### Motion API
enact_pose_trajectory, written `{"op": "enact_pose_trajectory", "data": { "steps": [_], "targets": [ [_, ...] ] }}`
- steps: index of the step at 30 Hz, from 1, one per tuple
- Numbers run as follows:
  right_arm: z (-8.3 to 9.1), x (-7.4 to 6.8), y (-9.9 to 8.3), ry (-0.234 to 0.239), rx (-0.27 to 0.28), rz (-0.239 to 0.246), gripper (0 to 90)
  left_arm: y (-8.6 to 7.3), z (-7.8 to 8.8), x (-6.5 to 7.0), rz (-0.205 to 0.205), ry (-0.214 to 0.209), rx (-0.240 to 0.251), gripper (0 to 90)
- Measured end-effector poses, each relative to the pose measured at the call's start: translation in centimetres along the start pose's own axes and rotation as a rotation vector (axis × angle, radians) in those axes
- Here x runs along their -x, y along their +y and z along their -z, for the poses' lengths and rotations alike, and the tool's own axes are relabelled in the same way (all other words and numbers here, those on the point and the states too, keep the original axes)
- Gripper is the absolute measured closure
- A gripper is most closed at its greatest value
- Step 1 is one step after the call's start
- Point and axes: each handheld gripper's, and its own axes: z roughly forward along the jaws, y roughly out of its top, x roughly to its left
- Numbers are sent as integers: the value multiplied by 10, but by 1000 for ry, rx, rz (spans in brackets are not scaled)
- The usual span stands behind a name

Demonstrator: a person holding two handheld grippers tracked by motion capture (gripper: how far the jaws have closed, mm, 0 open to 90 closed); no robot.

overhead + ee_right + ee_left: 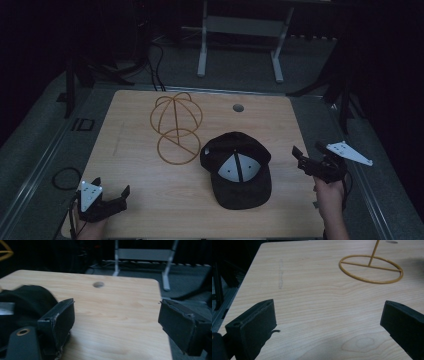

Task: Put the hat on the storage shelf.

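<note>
High view: black cap (238, 170) with white front panels laid mid-table beside gold wire stand (176, 128); left gripper (111, 192) and right gripper (309, 155) held wide open, empty; wooden table (135, 165), dark room

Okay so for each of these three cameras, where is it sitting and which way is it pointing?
High view: above the near edge, looking forward and down on the table, cap, wire stand; both forearms and grippers show.
Left gripper view: rides the left gripper, facing the stand's ring base; open black jaws show.
Right gripper view: rides the right gripper, facing the far edge; open jaws.
Shared: the right gripper view and the high view both show the cap.
</note>
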Motion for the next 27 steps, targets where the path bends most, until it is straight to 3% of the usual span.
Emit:
{"op": "enact_pose_trajectory", "data": {
  "steps": [3,7,9,10,13,16,22,24,25,26,27],
  "targets": [
    [-1,-6,7,39,-2,10,135,0,-1,2,-6,-23,-12,8],
    [-9,-21,19,90,-25,72,131,-1,-3,5,-22,-51,-37,8],
    [-13,-29,22,146,-30,106,124,0,-3,6,-28,-49,-42,8],
    [-19,-37,25,205,-48,140,124,0,-3,6,-31,-51,-39,8],
    [-25,-46,26,240,-66,183,125,0,-3,6,-41,-37,-34,8],
    [-40,-62,24,326,-114,241,125,1,-1,6,-44,-26,-29,8],
    [-58,-71,16,303,-183,281,155,0,-1,6,-50,-39,-33,8],
    [-71,-71,11,257,-228,287,227,0,-1,7,-53,-49,-36,8],
    [-76,-71,9,247,-241,283,244,0,-2,7,-52,-57,-38,8],
    [-85,-70,4,235,-275,276,330,0,-2,7,-52,-56,-38,8],
    [-85,-70,4,235,-275,276,330,0,-2,7,-51,-61,-39,8]
  ]
}}
